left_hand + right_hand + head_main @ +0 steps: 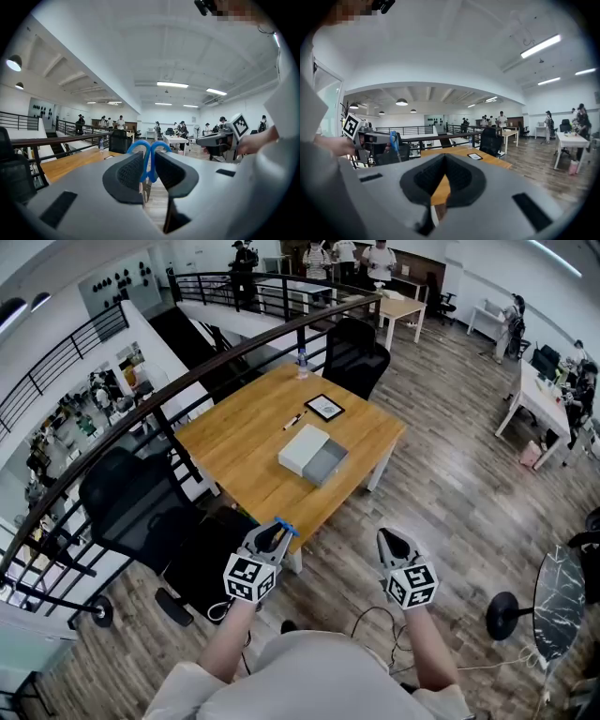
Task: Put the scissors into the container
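The scissors [139, 146] have blue loop handles that stick up between the pads of my left gripper [149, 161], which is shut on them. In the head view the left gripper [273, 537] hovers off the table's near corner, with the scissors' blue handle [285, 527] showing at its tip. The container [325, 464] is an open grey box with its white lid [302, 448] beside it, in the middle of the wooden table [244, 446]. My right gripper [393, 547] hangs to the right over the floor. In the right gripper view its pads [429, 176] meet at the tips with nothing between them.
On the table's far half lie a pen [294, 420], a black-framed tablet [324, 407] and a water bottle [302, 362]. Black office chairs stand behind the table [356, 354] and at its left [139, 507]. A dark railing [141, 413] curves along the left side.
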`<state>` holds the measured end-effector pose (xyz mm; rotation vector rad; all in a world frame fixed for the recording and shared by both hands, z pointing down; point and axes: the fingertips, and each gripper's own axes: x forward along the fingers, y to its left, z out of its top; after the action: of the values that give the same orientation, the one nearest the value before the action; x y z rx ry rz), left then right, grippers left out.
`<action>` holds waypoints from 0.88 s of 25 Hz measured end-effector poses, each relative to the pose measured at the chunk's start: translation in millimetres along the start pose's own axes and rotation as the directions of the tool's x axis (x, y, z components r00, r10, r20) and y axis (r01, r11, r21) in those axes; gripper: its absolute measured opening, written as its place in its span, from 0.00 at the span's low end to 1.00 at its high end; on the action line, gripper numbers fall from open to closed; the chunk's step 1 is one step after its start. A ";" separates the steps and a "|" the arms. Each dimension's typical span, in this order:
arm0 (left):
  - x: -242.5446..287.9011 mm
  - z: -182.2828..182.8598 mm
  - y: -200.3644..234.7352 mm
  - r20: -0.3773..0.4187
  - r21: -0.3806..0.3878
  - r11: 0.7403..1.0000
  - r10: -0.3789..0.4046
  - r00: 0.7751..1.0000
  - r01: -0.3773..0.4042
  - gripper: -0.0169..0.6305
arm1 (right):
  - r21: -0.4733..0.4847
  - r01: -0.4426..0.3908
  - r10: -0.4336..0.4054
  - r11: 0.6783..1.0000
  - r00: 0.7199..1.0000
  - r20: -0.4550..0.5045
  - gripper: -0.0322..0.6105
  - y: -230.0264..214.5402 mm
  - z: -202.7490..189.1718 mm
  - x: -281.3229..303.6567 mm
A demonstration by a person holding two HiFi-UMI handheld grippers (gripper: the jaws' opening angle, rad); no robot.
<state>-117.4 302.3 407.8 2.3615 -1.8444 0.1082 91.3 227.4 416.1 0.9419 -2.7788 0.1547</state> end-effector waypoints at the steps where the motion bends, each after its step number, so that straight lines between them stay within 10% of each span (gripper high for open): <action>1: 0.0 -1.2 0.4 0.000 -0.001 1.000 -0.002 1.000 0.002 0.14 | 0.002 0.003 -0.003 1.000 1.000 0.002 0.05 0.2 -0.6 0.8; 22: -26.7 -33.3 43.2 -0.046 -0.004 0.996 -0.092 0.995 0.092 0.14 | 0.002 0.080 -0.080 0.997 0.996 -0.033 0.05 55.2 -22.2 38.0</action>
<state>-164.8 322.9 439.8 2.4176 -1.7114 0.1492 31.6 252.3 444.4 1.0406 -2.7066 0.1616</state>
